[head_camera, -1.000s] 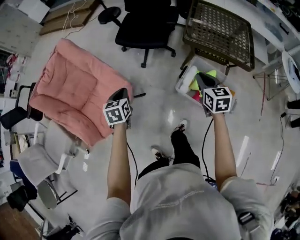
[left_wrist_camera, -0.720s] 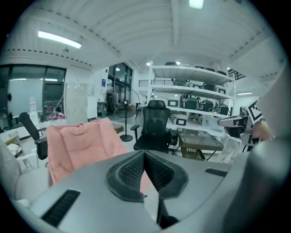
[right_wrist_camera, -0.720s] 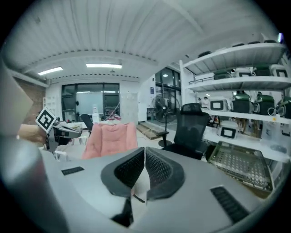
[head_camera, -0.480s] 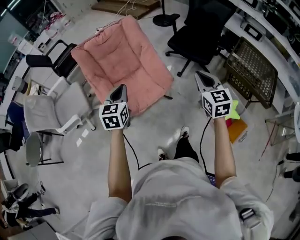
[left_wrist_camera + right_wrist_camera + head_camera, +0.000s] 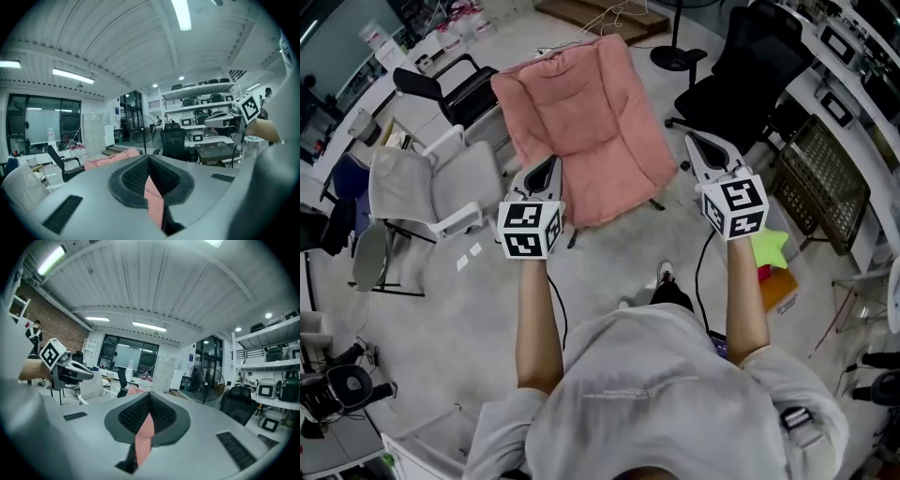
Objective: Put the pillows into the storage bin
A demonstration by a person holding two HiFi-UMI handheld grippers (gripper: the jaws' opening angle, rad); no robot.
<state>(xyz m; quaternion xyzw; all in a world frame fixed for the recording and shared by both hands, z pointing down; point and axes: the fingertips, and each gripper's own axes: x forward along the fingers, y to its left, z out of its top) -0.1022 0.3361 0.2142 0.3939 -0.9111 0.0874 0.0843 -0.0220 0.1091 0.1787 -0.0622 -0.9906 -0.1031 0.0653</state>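
Jaws of the left gripper (image 5: 545,169) and right gripper (image 5: 695,147) are pressed together on nothing – we open both wide before reaching the pink pillow (image 5: 586,122) just ahead, then pinch opposite edges.

We can't read any real text, just square marker patterns on the left cube (image 5: 529,230) and right cube (image 5: 735,207), plus blurry shirt print (image 5: 623,384).

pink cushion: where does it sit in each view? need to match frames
Head view: pink cushion, upper centre.
Left gripper view: low centre, just left of the jaws and visible through their gap.
Right gripper view: low centre, seen through the gap in the jaws.
Shared landmark: black office chair.
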